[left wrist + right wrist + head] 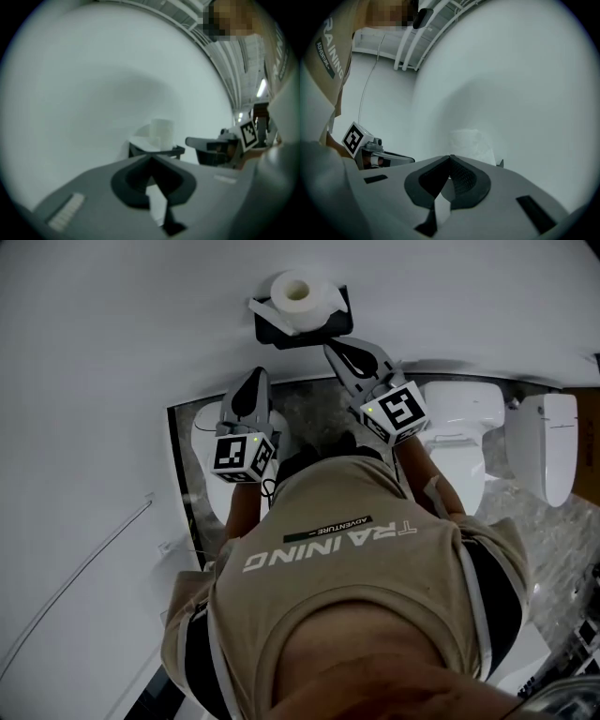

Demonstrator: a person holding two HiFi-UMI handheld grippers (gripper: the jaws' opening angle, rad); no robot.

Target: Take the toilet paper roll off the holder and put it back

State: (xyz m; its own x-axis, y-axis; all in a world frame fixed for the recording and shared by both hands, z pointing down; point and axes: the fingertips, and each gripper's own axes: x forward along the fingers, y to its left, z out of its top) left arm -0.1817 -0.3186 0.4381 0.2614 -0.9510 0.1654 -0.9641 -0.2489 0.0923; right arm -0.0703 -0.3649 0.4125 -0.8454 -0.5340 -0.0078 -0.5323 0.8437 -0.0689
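A white toilet paper roll (298, 294) stands upright on a black holder (272, 331) fixed to the white wall. My right gripper (330, 345) is shut with nothing in it, its tips just below the holder's right end. In the right gripper view the roll (471, 144) shows close behind the closed tips (450, 157). My left gripper (259, 373) is also shut and empty, lower and to the left, apart from the holder. In the left gripper view the roll (161, 133) and holder (157, 151) lie ahead of the tips (151, 158), with the right gripper (213, 146) beside them.
A white toilet (461, 423) sits below the right gripper, and another white fixture (548, 444) stands further right. A white bowl (204, 439) shows under the left gripper. The person's beige shirt (356, 568) fills the lower middle. A thin cable (84, 561) runs down the wall at left.
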